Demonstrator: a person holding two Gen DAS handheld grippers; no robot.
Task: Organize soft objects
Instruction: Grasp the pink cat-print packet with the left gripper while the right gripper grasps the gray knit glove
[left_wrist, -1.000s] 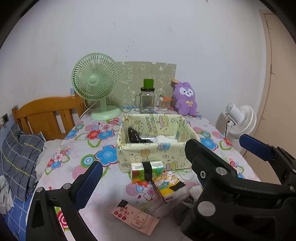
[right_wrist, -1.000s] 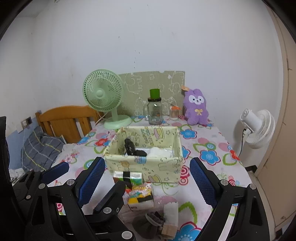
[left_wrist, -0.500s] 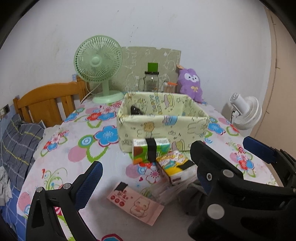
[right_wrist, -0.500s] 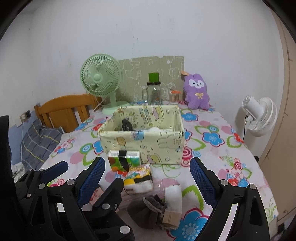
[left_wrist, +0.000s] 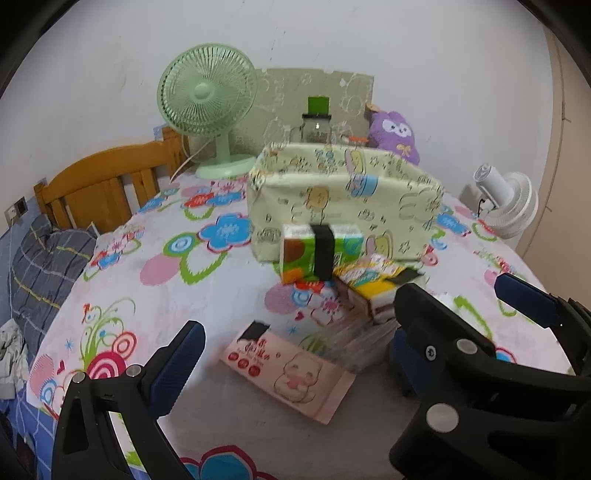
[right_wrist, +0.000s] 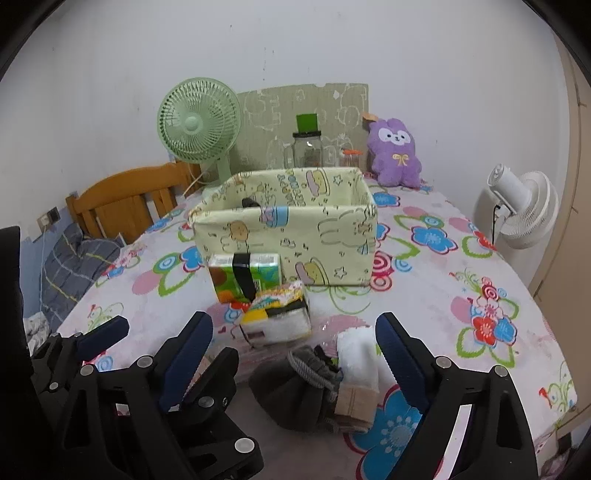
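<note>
A pale green fabric basket (right_wrist: 288, 229) (left_wrist: 347, 206) stands mid-table with a dark item inside. In front of it lie a green tissue pack (right_wrist: 245, 275) (left_wrist: 319, 251), a yellow tissue pack (right_wrist: 279, 312) (left_wrist: 373, 288), a pink wipes pack (left_wrist: 288, 373), a grey sock (right_wrist: 295, 391) and a white folded cloth (right_wrist: 358, 363). My right gripper (right_wrist: 291, 362) is open, low over the sock and cloth. My left gripper (left_wrist: 291, 350) is open, just above the pink wipes pack. The right gripper's black frame (left_wrist: 480, 369) fills the left view's lower right.
A green desk fan (right_wrist: 199, 125), a glass jar with green lid (right_wrist: 308, 144) and a purple plush rabbit (right_wrist: 395, 151) stand at the table's back. A wooden bed headboard (right_wrist: 125, 199) is at left, a white fan (right_wrist: 524, 210) at right.
Both grippers have dropped lower and moved forward toward the packs and sock; the basket and packs look larger and nearer. Both stay open.
</note>
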